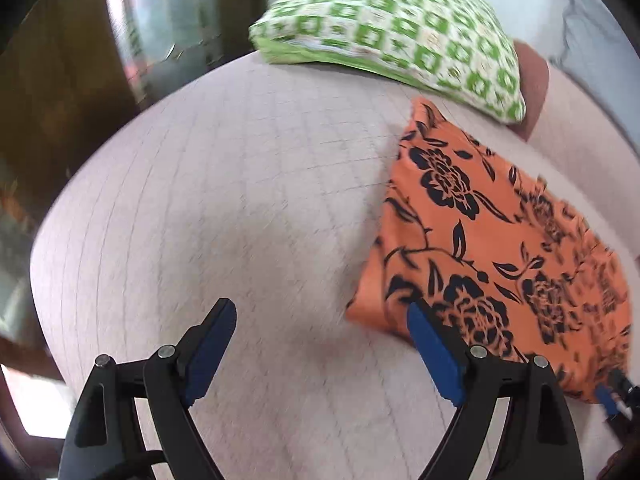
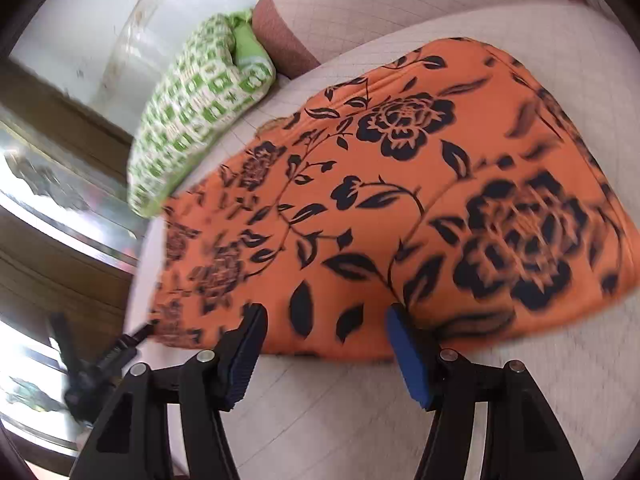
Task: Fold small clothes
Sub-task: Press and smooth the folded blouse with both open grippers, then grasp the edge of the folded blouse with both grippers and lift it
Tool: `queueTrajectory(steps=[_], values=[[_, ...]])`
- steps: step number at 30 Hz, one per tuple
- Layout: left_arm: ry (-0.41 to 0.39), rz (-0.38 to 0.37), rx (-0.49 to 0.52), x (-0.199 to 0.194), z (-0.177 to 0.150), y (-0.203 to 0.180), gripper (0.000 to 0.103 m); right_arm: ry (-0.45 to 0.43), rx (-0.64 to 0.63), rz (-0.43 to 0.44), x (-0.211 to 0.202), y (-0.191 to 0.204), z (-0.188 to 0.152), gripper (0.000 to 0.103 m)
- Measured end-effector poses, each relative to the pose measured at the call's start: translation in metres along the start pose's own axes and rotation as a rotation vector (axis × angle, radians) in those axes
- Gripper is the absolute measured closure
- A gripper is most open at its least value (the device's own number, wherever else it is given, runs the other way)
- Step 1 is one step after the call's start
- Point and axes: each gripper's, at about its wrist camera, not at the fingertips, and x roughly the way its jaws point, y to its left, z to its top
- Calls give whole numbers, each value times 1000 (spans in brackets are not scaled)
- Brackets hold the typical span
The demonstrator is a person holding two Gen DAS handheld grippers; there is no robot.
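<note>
An orange cloth with black flowers (image 1: pixel 480 232) lies folded flat on the pale checked bed sheet (image 1: pixel 240 200). My left gripper (image 1: pixel 320 320) is open and empty, above bare sheet, with its right finger over the cloth's near left corner. In the right wrist view the cloth (image 2: pixel 400 200) fills the middle. My right gripper (image 2: pixel 324 320) is open and empty, its fingertips at the cloth's near edge. The left gripper (image 2: pixel 100 364) shows at the lower left there, and the right gripper (image 1: pixel 616 396) at the lower right in the left wrist view.
A green and white patterned pillow (image 1: pixel 400 40) lies at the far end of the bed, just beyond the cloth; it also shows in the right wrist view (image 2: pixel 200 120). A brown bolster (image 2: pixel 280 40) sits behind it. Wooden furniture (image 1: pixel 60 80) stands left of the bed.
</note>
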Motion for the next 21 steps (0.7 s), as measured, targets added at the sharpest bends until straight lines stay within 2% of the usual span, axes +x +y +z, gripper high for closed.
queueTrajectory(steps=[2, 4, 7, 11, 13, 16, 18, 19, 21], values=[[27, -49, -71, -3, -9, 16, 15, -4, 63, 51, -15, -13, -3, 38], [60, -129, -129, -2, -18, 23, 15, -33, 96, 64, -29, -25, -4, 38], [118, -206, -127, 10, -26, 16, 15, -62, 159, 69, -45, -45, -8, 38], [95, -256, -129, 16, -24, 3, 15, -99, 231, 78, -62, -71, -10, 38], [84, -278, -163, 22, -21, -1, 15, -120, 234, 80, -69, -78, -8, 38], [54, -281, -156, 30, -10, -14, 15, -151, 199, 85, -79, -78, -8, 38], [38, -314, -158, 35, -6, -21, 16, -164, 156, 93, -82, -71, -8, 50], [29, -349, -160, 36, -4, -26, 16, -170, 134, 84, -82, -66, -8, 70], [13, -341, -135, 40, -3, -38, 17, -164, 79, 46, -75, -52, -8, 74]])
